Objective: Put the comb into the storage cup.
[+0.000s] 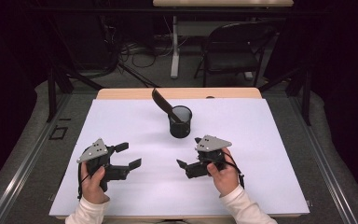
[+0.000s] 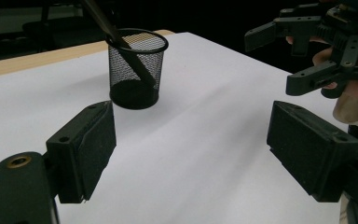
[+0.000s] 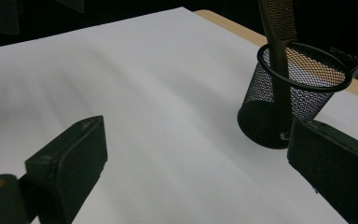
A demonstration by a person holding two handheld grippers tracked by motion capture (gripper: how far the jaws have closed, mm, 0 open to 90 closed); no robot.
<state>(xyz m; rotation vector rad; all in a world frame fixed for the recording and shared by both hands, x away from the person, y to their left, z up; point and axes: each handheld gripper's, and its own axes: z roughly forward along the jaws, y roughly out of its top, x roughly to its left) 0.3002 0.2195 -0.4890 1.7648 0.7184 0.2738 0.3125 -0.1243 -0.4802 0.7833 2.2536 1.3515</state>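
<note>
A black mesh cup (image 1: 180, 122) stands upright on the white sheet (image 1: 242, 140), slightly behind the table's middle. A dark comb (image 1: 162, 104) rests in it and leans out toward the back left. My left gripper (image 1: 128, 155) hovers low at the front left, open, jaws empty and pointing right toward the cup (image 2: 136, 70). My right gripper (image 1: 189, 152) is at the front right, just in front of the cup (image 3: 298, 93), open and holding nothing. The left gripper view shows the right gripper (image 2: 282, 59) at its upper right, and the comb (image 3: 279, 28) rises from the cup's rim in the right gripper view.
The white sheet covers most of the wooden table (image 1: 121, 93). Behind the table are a black folding chair (image 1: 233, 49), a desk leg (image 1: 174, 46) and floor cables. Dark stand legs (image 1: 56, 84) flank the back corners.
</note>
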